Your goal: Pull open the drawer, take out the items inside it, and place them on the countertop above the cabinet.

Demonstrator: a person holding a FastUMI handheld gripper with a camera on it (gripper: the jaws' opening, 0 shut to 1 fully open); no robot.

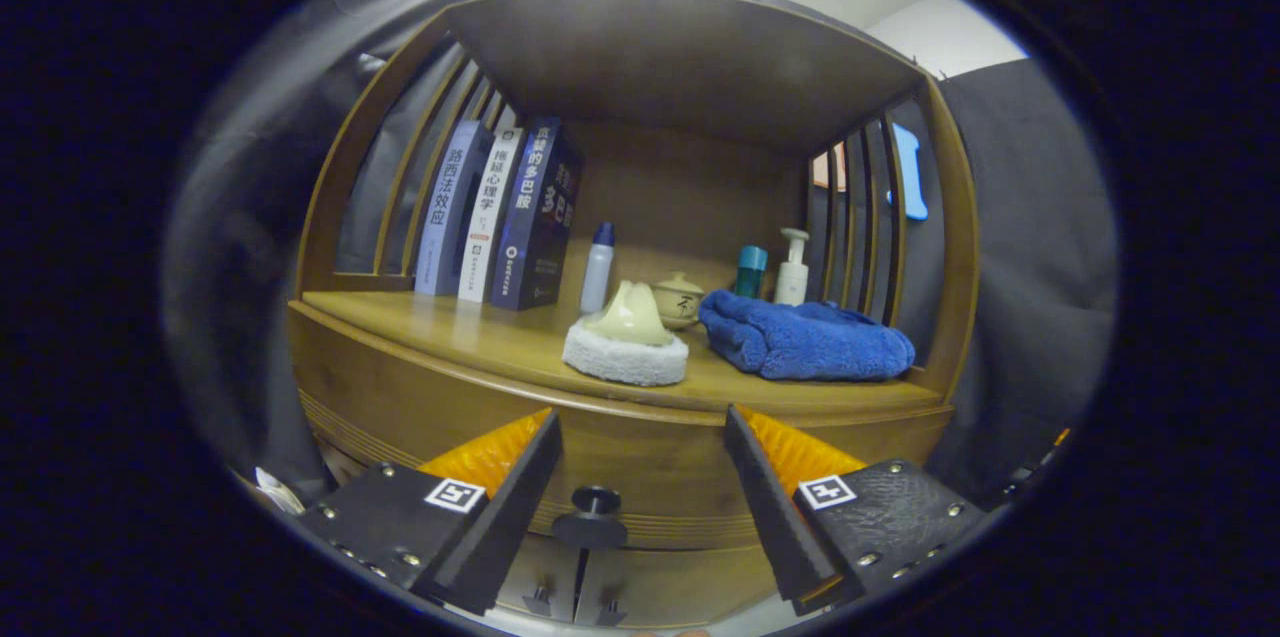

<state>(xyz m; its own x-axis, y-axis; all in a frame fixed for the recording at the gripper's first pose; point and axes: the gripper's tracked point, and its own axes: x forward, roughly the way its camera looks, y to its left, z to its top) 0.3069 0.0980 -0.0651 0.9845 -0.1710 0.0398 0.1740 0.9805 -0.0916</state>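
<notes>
Between the two fingers, low on the cabinet front, the drawer's dark round knob stands just ahead of the gripper, on the drawer front, which sits flush with the cabinet as far as this fisheye view lets me judge. The jaws stand wide apart, far wider than the knob, holding nothing and touching nothing. The knob is small and sits nearer the left finger than the right, so a closing squeeze could land off-centre and slip off it, or the pull could skew the drawer. On the worktop above already lie a blue towel, a round white pad with a pale cone on it, a small lidded jar and bottles; whether these came from the drawer cannot be told.
</notes>
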